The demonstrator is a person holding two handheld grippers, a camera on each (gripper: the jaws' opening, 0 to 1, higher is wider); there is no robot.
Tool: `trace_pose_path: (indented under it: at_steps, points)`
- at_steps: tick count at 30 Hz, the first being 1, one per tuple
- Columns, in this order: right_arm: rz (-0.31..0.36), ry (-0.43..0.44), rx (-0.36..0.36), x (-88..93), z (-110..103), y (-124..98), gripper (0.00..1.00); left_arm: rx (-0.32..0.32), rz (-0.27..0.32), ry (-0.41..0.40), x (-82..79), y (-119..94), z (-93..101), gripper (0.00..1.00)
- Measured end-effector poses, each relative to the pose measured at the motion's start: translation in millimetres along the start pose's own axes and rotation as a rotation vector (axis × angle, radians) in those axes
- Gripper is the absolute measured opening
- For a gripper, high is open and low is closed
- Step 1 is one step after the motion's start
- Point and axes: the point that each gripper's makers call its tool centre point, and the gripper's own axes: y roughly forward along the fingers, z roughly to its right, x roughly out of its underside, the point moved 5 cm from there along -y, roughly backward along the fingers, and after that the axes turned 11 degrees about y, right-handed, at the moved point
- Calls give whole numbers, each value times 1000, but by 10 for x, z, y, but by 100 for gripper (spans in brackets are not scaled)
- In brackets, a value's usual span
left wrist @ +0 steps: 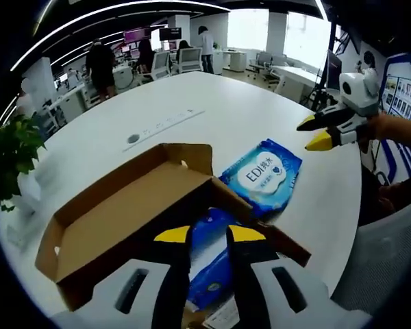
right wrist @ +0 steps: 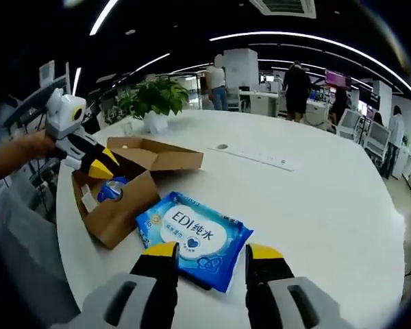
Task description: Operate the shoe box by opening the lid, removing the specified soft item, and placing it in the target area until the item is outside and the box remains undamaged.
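A leafy green plant stands far beyond the open brown cardboard box; a blue wipes pack lies flat on the white table; left gripper and right gripper both gape empty.

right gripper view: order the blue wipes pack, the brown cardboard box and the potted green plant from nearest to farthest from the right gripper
1. Blue wipes pack: flat on the white table, just ahead of the right gripper.
2. Brown cardboard box: lid open, farther back and to the left, with the left gripper at it.
3. Potted green plant: at the table's far edge, behind the box.
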Motion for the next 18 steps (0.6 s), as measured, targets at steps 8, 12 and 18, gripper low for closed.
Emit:
trace_pose_path:
  at_steps: [8,12,18]
  points:
    - [-18,-90,-43,-126,-204,28,39,-19,-29,14,187,-89,-112,22]
    - [-19,-144,-71,-209,-337,62,40,-22,-40,30,254,-95,-146,23]
    - [-19,-220,-110,-316,-548,131,40,-23,-48,65,339,-67,-181,23]
